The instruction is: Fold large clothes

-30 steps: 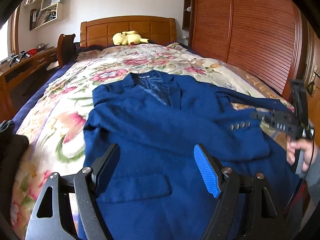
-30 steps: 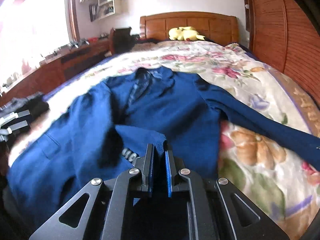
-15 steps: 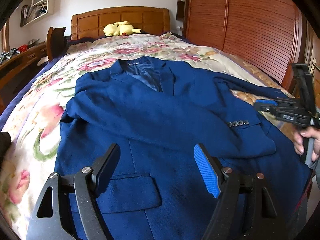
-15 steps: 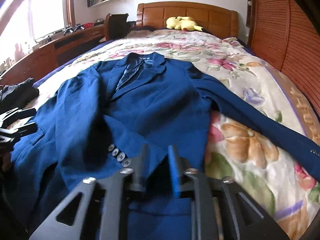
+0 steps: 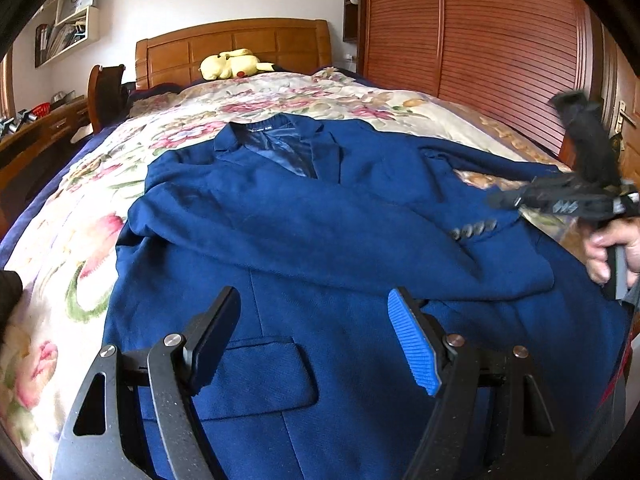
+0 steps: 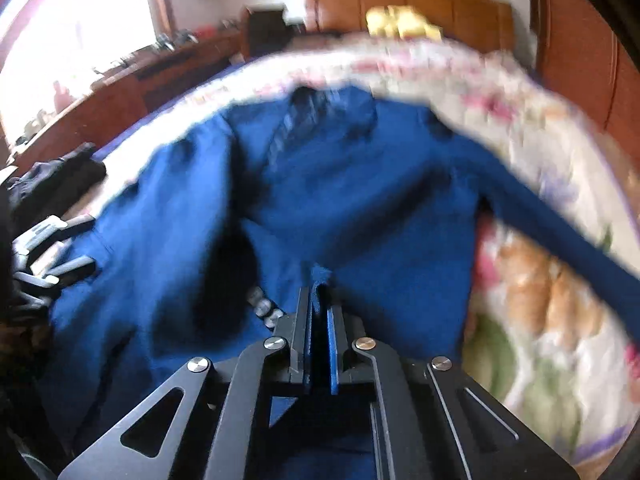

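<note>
I'm seeing the blue jacket (image 5: 320,240) lying face up on the floral bedspread (image 5: 72,240) of the bed, collar toward the wooden headboard (image 5: 232,50), one sleeve folded across its front. My left tool (image 5: 314,342) is hovering over the lower front near the pocket flap (image 5: 256,380), fingers spread wide and gripping nothing. My right tool (image 6: 319,320) is pinching a fold of jacket cloth beside the cuff buttons (image 6: 264,308), fingers nearly together. A yellow plush toy (image 5: 232,65) is sitting by the headboard.
</note>
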A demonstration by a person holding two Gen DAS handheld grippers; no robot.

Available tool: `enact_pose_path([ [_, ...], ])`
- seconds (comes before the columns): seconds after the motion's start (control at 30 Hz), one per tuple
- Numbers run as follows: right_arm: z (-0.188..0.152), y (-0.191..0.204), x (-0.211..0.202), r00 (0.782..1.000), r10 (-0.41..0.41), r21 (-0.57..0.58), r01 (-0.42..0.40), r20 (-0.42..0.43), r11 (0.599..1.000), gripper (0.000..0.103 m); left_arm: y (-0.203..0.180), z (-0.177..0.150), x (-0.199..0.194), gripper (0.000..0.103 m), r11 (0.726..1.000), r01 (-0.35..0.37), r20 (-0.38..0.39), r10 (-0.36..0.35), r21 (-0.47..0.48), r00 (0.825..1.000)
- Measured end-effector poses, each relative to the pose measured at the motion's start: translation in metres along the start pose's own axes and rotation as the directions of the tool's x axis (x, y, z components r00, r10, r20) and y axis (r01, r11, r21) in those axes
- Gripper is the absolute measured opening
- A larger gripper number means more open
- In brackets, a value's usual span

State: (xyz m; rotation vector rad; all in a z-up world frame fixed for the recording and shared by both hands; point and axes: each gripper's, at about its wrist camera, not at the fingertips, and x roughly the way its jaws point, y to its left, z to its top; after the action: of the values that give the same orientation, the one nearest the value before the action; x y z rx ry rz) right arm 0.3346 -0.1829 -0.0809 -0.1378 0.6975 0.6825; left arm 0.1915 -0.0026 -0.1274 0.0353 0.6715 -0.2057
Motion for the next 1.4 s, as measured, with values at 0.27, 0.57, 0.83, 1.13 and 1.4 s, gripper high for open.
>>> enact_pose_path([
  [0.27, 0.010, 0.005, -0.051, 0.968, -0.206, -0.016, 0.211, 0.146, 0.977, 0.005, 0.001, -0.001, 0.001, 0.077, 1.000, -0.006, -0.004, 0.006, -0.008, 1.000],
  [0.57, -0.001, -0.004, -0.017, 0.952, -0.305, -0.029, 0.304, -0.017, 0.952, 0.025, -0.002, -0.001, 0.004, 0.077, 1.000, -0.019, -0.011, 0.019, 0.010, 1.000],
  [0.83, -0.008, 0.020, -0.014, 0.976, -0.216, -0.030, 0.216, -0.008, 0.976, 0.043, -0.002, -0.002, 0.005, 0.077, 1.000, -0.020, -0.013, 0.020, 0.011, 1.000],
  [1.13, -0.037, 0.024, 0.038, 0.982, -0.135, -0.036, 0.131, -0.135, 0.991, 0.045, -0.003, -0.003, 0.006, 0.077, 1.000, -0.024, -0.018, 0.025, 0.014, 1.000],
  [1.4, -0.037, 0.018, 0.045, 0.982, -0.128, -0.039, 0.124, -0.137, 0.992, 0.048, -0.003, -0.003, 0.008, 0.077, 0.999, -0.030, -0.018, 0.030, 0.017, 0.999],
])
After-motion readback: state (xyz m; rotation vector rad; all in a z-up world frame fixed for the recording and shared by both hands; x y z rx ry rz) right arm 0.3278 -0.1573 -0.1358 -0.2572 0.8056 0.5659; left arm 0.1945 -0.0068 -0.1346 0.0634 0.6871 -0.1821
